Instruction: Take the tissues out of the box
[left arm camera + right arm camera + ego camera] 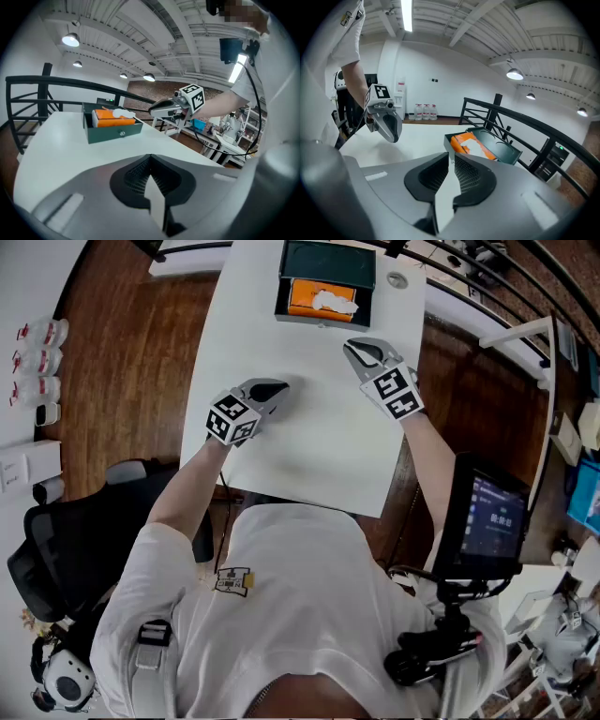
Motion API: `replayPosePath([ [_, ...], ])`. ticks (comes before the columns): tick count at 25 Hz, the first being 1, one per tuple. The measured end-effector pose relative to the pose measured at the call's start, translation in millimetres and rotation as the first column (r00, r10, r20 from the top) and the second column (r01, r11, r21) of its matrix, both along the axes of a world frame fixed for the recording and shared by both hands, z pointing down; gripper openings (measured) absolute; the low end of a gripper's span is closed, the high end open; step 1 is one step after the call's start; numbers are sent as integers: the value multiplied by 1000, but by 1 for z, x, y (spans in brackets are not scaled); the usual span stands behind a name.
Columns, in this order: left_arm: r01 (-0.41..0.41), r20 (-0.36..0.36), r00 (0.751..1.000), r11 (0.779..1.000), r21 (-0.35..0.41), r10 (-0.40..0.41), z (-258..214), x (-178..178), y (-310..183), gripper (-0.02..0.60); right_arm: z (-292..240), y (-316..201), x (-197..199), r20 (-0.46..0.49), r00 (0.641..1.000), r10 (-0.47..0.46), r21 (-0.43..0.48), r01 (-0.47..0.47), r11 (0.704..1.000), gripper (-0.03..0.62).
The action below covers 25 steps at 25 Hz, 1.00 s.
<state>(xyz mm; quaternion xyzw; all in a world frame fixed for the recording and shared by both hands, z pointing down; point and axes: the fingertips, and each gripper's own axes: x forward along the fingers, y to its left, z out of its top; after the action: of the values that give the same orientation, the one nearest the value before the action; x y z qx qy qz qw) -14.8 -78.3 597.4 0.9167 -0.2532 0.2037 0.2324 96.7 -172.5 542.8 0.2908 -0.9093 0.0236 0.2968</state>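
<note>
A dark green box point(323, 321) stands open at the far end of the white table point(309, 446), its lid folded back. Inside lies an orange tissue pack point(302, 296) with a white tissue point(335, 303) poking up. My left gripper point(277, 387) hovers over the table's middle, shut and empty, well short of the box. My right gripper point(356, 348) is closer, just right of the box's front, jaws a narrow slit apart with nothing between them. The right gripper view shows the pack point(464, 138) and tissue point(477, 147) just beyond the jaws. The left gripper view shows the box point(112, 132) farther off.
A screen on a stand point(492, 521) sits at the table's near right. An office chair point(56, 549) is at the left, with water bottles point(37, 343) by the wall. A black railing point(487, 277) runs behind the table's far edge.
</note>
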Motion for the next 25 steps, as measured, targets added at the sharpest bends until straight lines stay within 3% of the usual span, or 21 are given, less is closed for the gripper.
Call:
replayPosePath([
  [7,63,-33,998,982,176,-58,-40,-37,-123,3,-3,-84,-32,-85,995,-58,26,60,998,108],
  [9,0,10,1000,966,257,-2,-52,-36,-156,37,-4,-97,-36,-82,995,-52,17,53,998,121],
  [11,-132,114,989,930,344,98,-61,-29,-181,109,-4,-103,-41,-79,996,-43,8,44,999,121],
  [13,-290,241,948,874,390,207,-61,-15,-199,167,-2,-104,-44,-90,995,-45,3,45,999,122],
  [16,-495,410,847,782,378,338,-46,8,-212,287,6,-100,-45,-112,992,-64,-12,63,998,137],
  [18,-583,478,784,735,345,397,-32,21,-217,319,13,-99,-42,-114,991,-65,-25,63,998,141],
  [20,-634,508,739,713,301,442,-18,30,-221,339,18,-98,-38,-109,992,-58,-37,54,998,143],
  [22,-662,505,712,707,250,487,-6,35,-221,339,21,-98,-35,-103,993,-52,-47,47,998,146],
  [25,-655,449,724,726,211,524,0,38,-218,304,24,-97,-31,-92,994,-51,-51,46,998,146],
])
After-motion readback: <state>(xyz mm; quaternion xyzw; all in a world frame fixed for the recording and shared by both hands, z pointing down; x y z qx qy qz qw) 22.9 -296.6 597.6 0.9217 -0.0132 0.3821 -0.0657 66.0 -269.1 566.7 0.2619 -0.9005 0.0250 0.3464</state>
